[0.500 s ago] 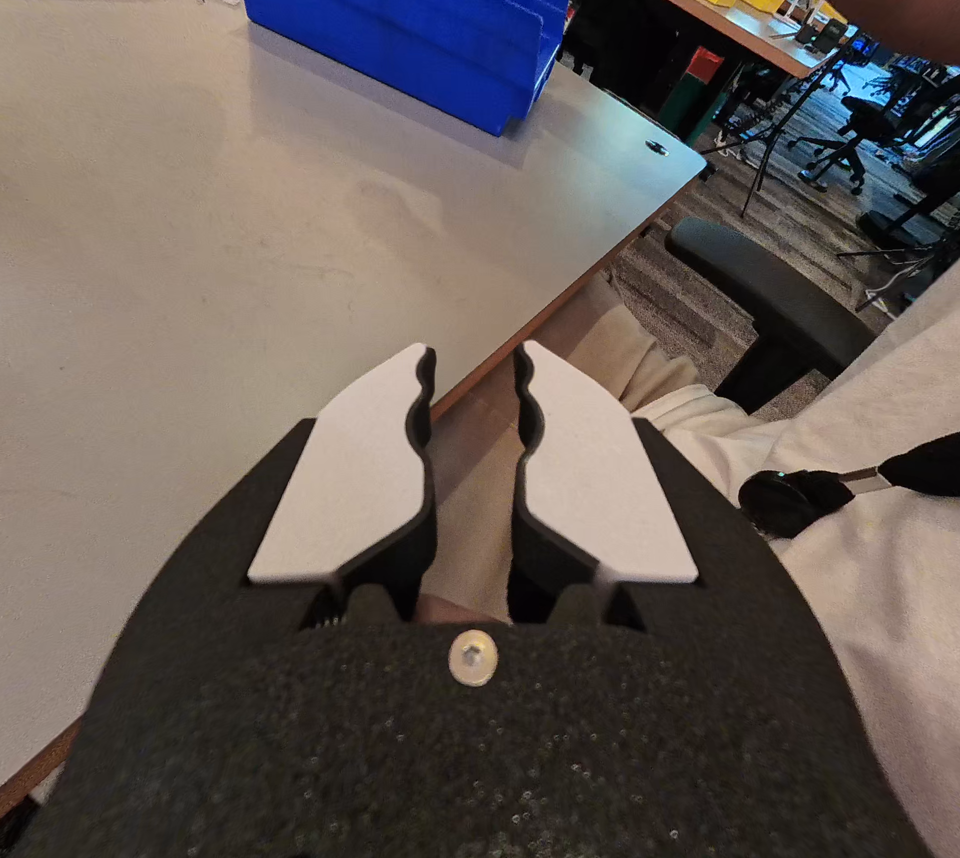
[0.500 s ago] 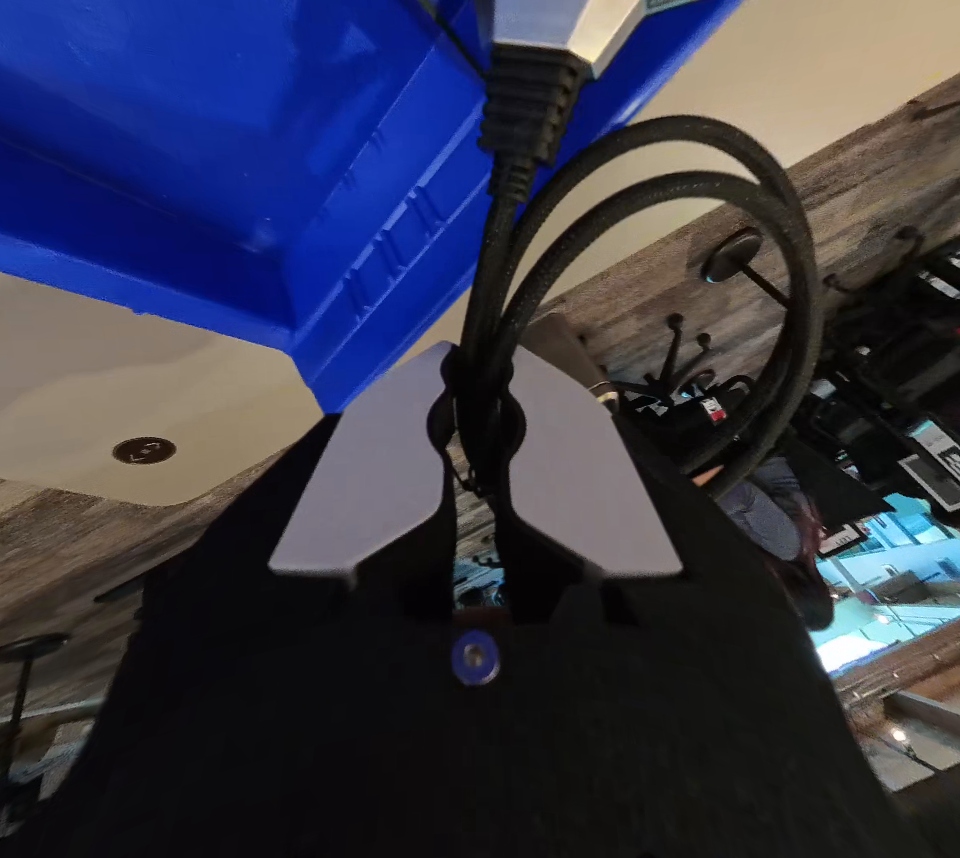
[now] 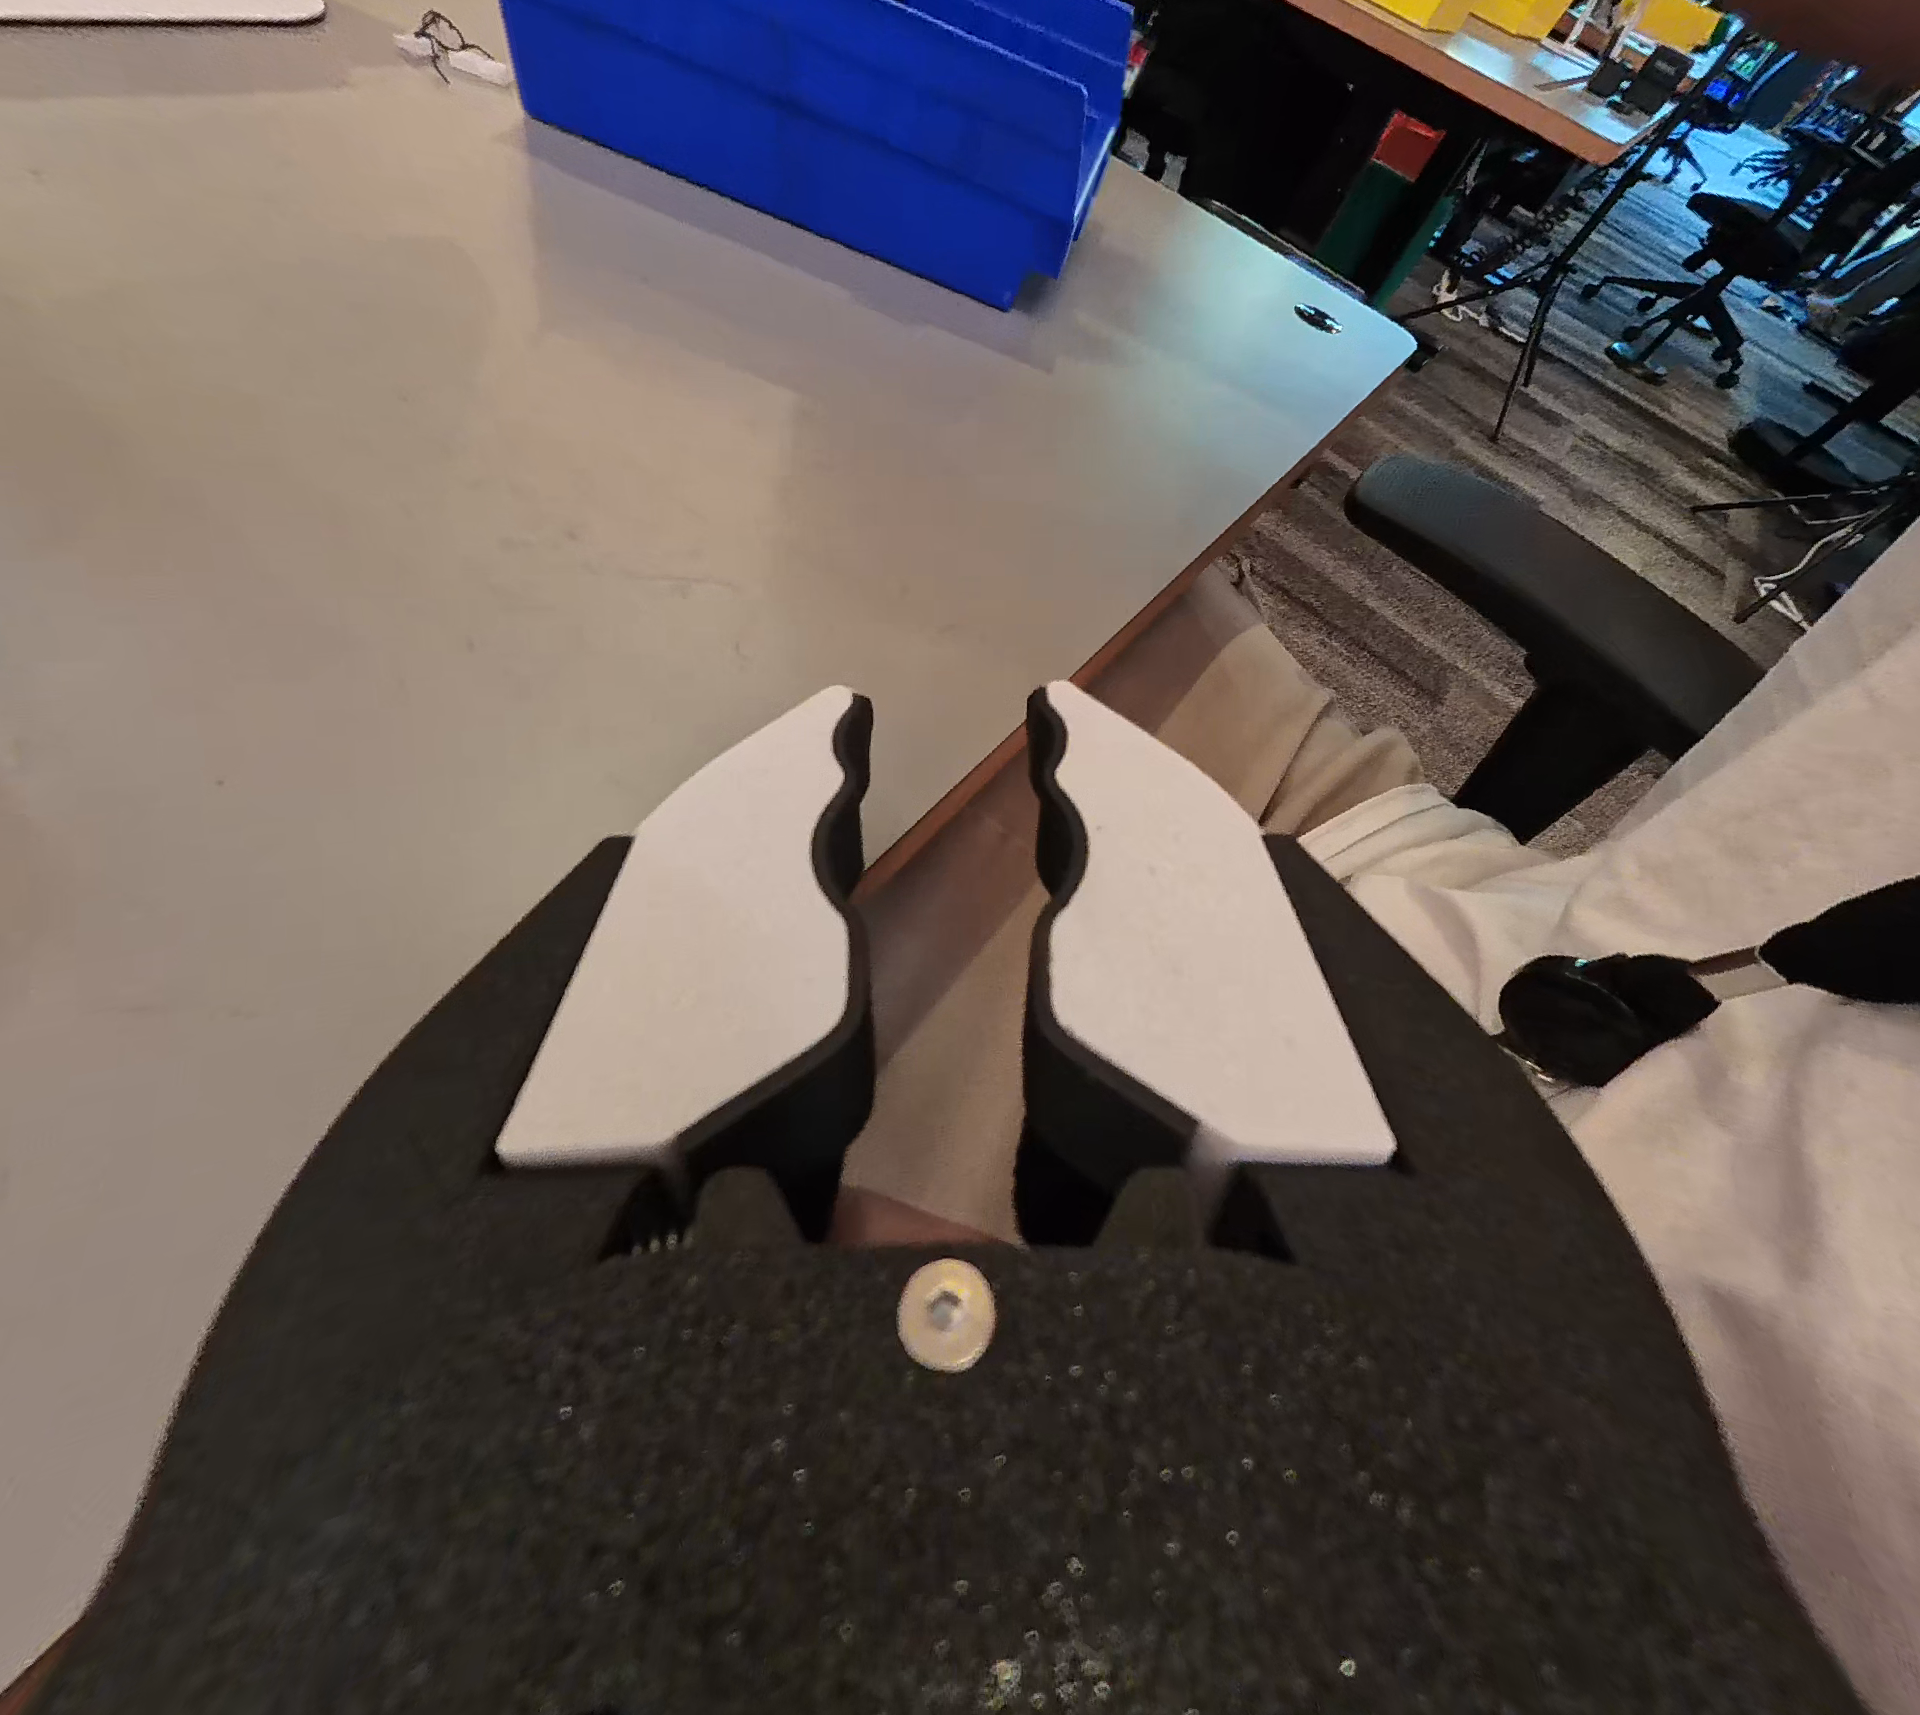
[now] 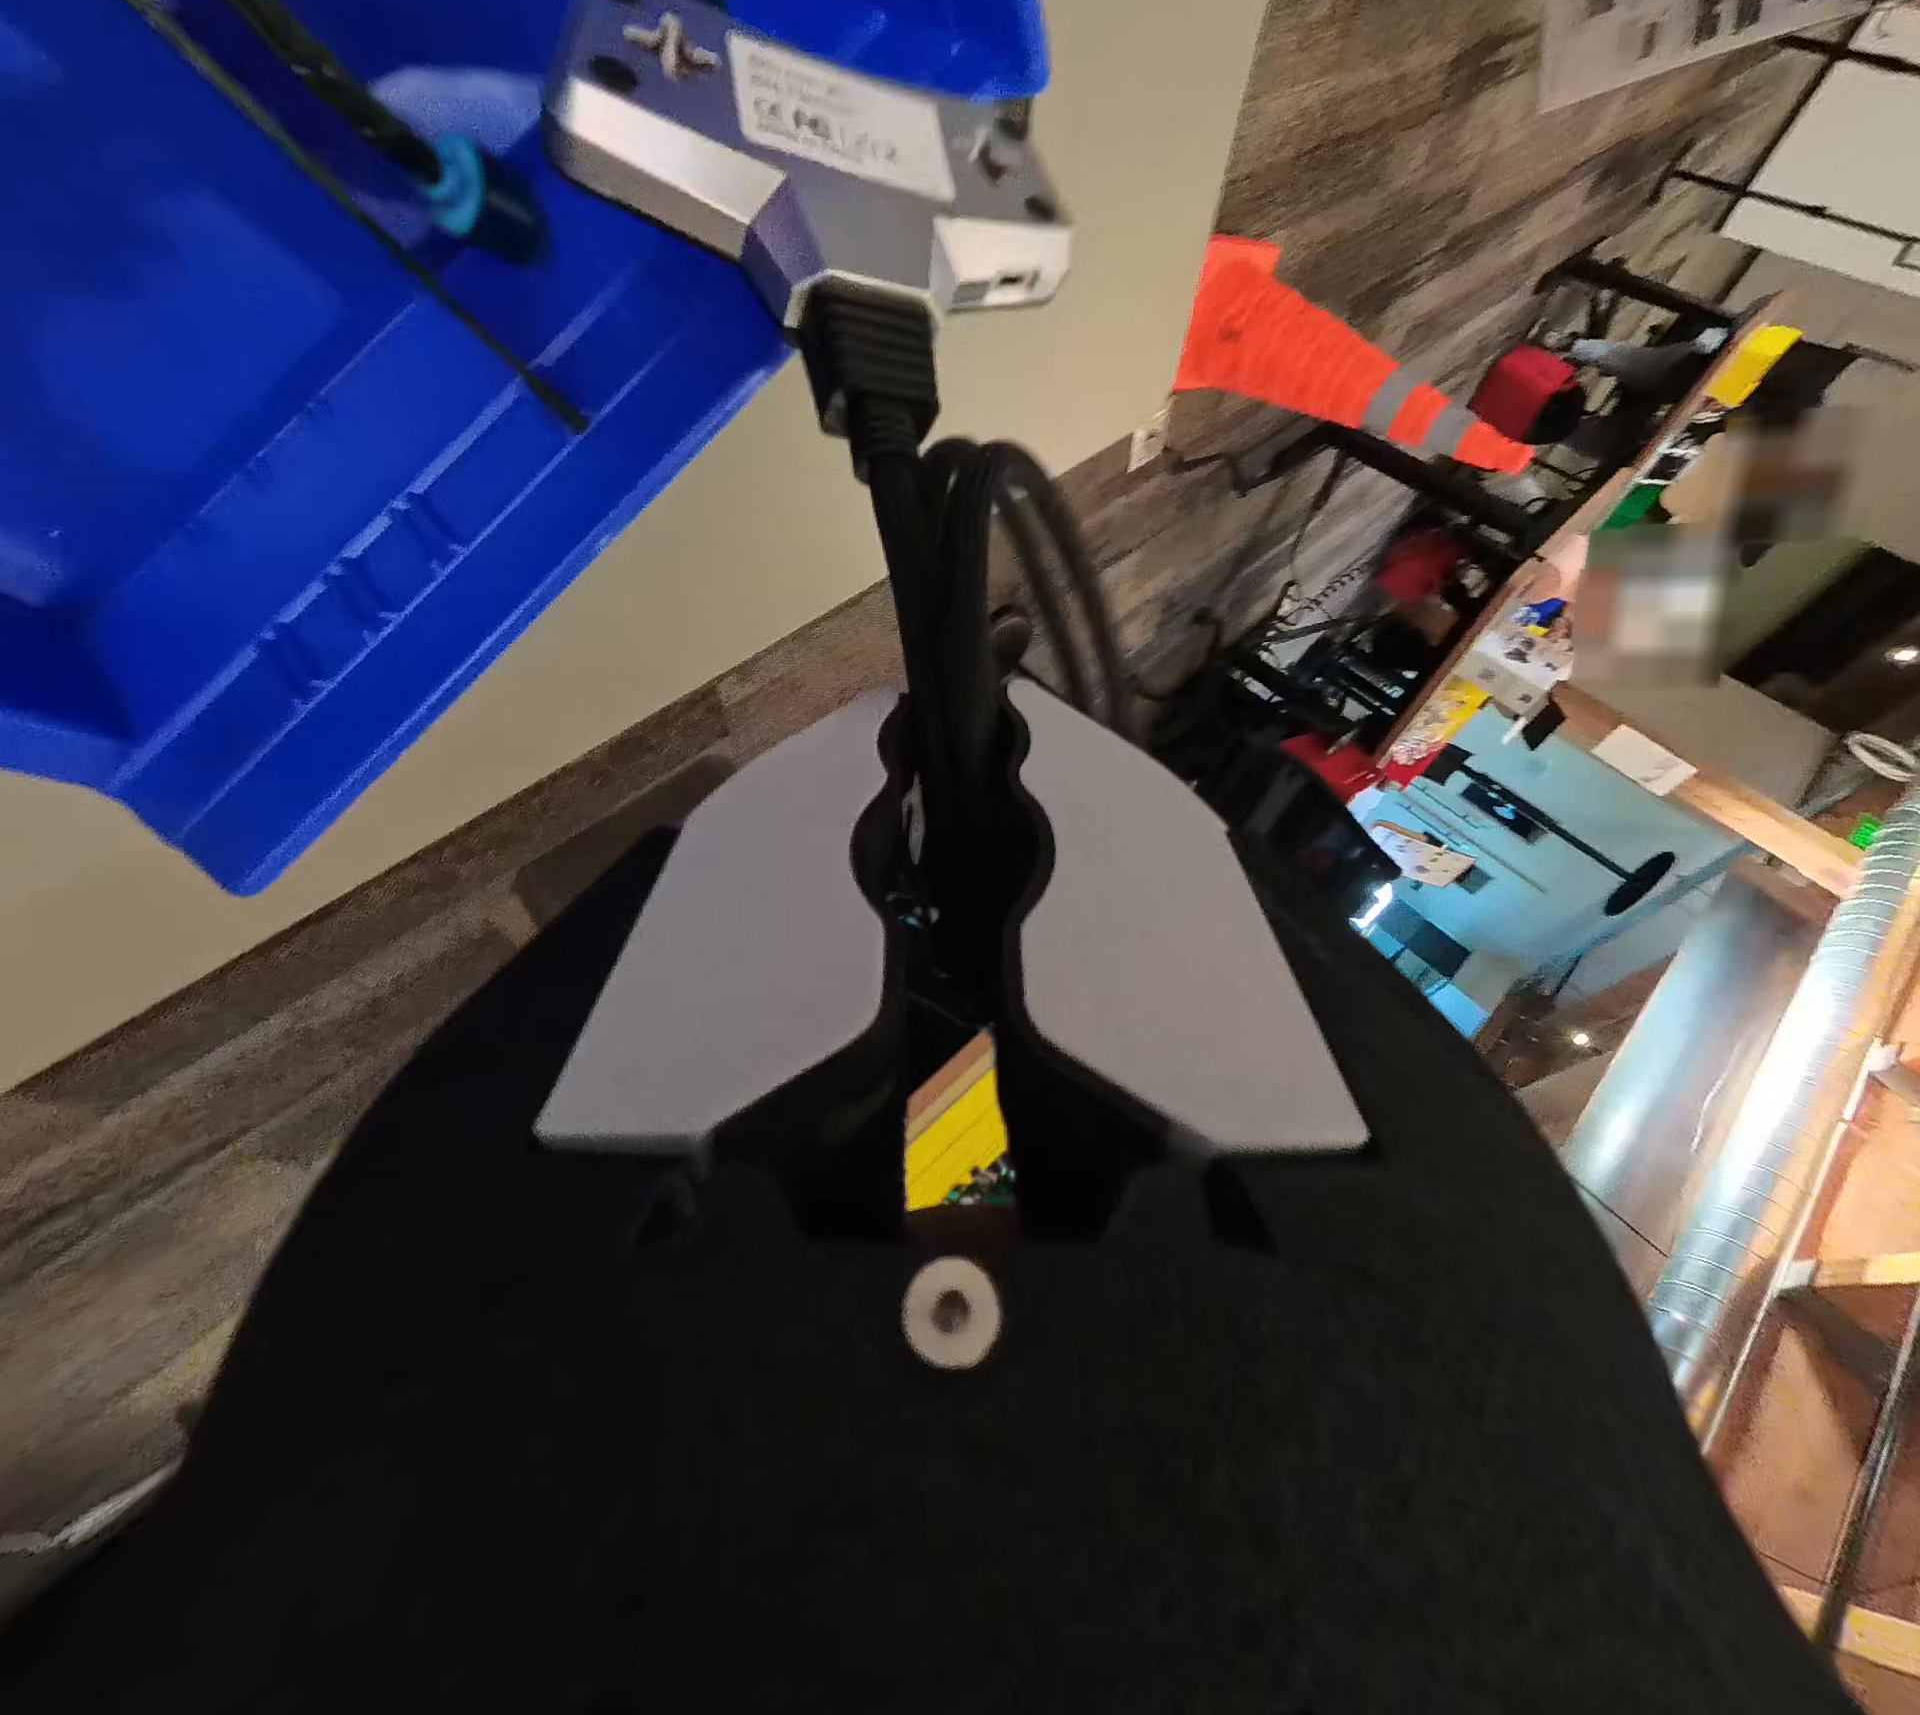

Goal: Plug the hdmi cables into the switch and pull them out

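So the right gripper point(image 4: 951, 792) is clamped on a looped black hdmi cable point(image 4: 914, 585), plugged into the silver switch point(image 4: 800, 148) dangled over the blue bin point(image 4: 312, 439). Left gripper point(image 3: 948, 720) is held apart, empty, above the table point(image 3: 416, 470) edge.

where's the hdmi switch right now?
In the right wrist view, the silver switch hangs upper centre over the blue bin, dangling from the black cable clamped in the right gripper.
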`<state>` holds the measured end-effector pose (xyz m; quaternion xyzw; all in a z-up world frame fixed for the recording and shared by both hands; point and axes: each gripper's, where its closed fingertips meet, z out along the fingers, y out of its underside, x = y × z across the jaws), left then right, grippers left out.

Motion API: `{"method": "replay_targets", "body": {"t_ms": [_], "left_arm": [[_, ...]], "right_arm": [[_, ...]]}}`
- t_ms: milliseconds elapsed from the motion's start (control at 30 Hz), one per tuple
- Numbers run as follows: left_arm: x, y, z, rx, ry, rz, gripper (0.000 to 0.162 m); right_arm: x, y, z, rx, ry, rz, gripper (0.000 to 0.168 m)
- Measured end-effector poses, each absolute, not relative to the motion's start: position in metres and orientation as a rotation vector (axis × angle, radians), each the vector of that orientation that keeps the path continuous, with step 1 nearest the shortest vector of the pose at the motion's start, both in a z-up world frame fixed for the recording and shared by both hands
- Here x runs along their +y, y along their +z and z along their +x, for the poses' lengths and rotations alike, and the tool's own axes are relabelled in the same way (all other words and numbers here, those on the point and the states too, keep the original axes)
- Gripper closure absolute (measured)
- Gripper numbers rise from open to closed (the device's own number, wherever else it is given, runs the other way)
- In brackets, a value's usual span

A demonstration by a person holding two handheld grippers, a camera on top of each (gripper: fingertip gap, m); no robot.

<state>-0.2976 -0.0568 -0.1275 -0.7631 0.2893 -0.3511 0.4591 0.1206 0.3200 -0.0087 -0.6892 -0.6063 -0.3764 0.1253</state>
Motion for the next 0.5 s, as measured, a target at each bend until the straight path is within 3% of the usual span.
{"method": "replay_targets", "body": {"t_ms": [267, 500], "left_arm": [[-0.06, -0.128, -0.294, 0.708, -0.908, -1.879, 0.133], [-0.057, -0.13, -0.299, 0.686, -0.905, -1.89, 0.133]], "right_arm": [[0.319, -0.077, 0.171, -1.833, -1.187, -2.239, 0.145], [0.329, -0.085, 0.193, -1.438, -0.882, -2.358, 0.139]]}}
